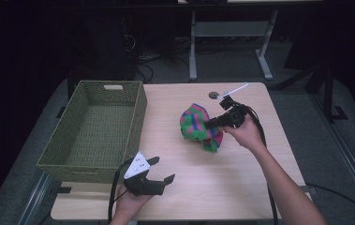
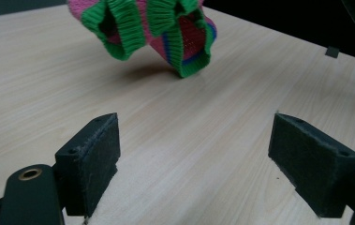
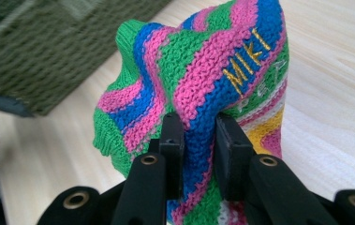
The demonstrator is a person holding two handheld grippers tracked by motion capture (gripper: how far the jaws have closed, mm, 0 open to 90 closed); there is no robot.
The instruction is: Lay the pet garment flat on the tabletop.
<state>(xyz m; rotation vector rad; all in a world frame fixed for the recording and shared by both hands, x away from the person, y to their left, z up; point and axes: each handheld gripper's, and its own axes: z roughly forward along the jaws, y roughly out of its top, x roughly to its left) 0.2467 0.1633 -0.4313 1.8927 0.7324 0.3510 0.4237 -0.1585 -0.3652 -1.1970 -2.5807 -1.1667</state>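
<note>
Bench [image 1: 203, 187] is pale wood in a dark room; right gripper [image 3: 198, 140] pinches striped sweater [image 3: 203, 79] aloft, left gripper [image 2: 194, 154] gapes low beside basket [image 1: 62, 154].

Dim room, grey floor [image 1: 222, 75], desk frame [image 1: 231, 33]

I see a pale wooden bench [image 1: 198, 164] with 1 green woven basket [image 1: 95, 131] on its left side and a small round disc [image 1: 213, 95] near its far edge.

Knit wool sweater [image 3: 198, 79], rough; woven basket [image 1: 95, 126]; matt wood table [image 1: 240, 173].
</note>
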